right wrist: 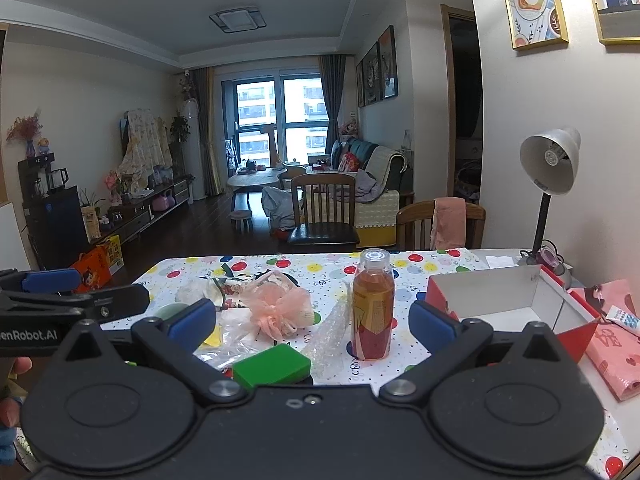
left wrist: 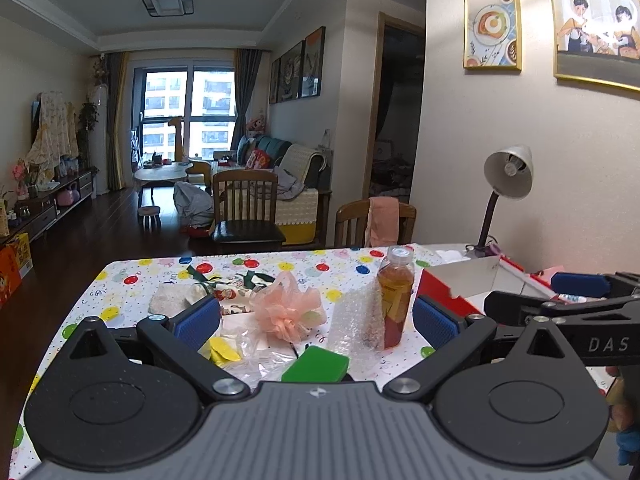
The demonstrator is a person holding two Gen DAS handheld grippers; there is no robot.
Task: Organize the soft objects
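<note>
A peach mesh bath pouf [left wrist: 286, 312] [right wrist: 280, 312] lies mid-table. A patterned cloth pouch [left wrist: 232, 290] [right wrist: 230, 288] and a white fluffy pad [left wrist: 168, 298] lie behind it to the left. A strip of bubble wrap [left wrist: 356, 324] [right wrist: 330, 338] leans by a bottle. A green block [left wrist: 316, 365] [right wrist: 272, 365] and a yellow item in clear plastic [left wrist: 224, 350] lie nearest. My left gripper [left wrist: 316, 320] is open and empty above the near table edge. My right gripper [right wrist: 312, 318] is open and empty beside it.
A juice bottle [left wrist: 395, 298] [right wrist: 372, 304] stands upright right of the soft things. An open red-and-white box [left wrist: 472, 284] [right wrist: 508, 300] sits at the right, with a desk lamp [right wrist: 550, 168] behind it and a pink bag [right wrist: 616, 340] beside it. Wooden chairs [left wrist: 246, 208] stand beyond the table.
</note>
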